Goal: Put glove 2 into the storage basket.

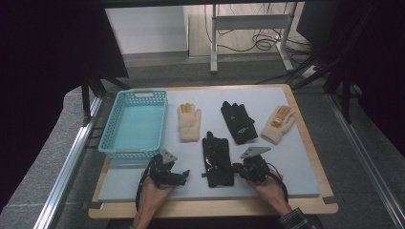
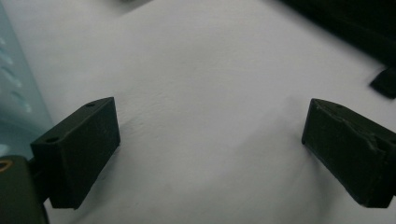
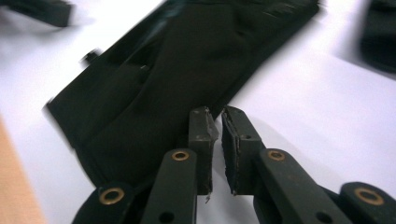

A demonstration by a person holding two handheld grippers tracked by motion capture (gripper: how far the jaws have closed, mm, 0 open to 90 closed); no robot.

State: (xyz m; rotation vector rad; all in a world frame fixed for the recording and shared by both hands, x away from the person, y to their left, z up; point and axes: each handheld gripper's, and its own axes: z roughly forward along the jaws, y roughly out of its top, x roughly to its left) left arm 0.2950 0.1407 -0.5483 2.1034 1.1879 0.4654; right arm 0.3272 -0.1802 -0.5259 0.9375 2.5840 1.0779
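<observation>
Gloves lie on the grey mat (image 1: 296, 162) that covers the table. The near black glove (image 1: 217, 160) lies flat by the mat's front edge, about midway along it, cuff toward the person. The right gripper (image 1: 237, 168) sits just beside that glove's right edge near the cuff; in the right gripper view its jaws stand almost together with a thin slit between them, at the glove's (image 3: 154, 93) edge, and I cannot tell whether any cloth is pinched. The left gripper (image 1: 184, 174) rests near the front edge left of the glove, its jaws wide apart over bare mat (image 2: 210, 93). Toward the back edge lie a cream glove (image 1: 189, 123), a second black glove (image 1: 238, 122) and another cream glove (image 1: 279, 124). A teal basket (image 1: 136, 121) stands at the back left corner.
</observation>
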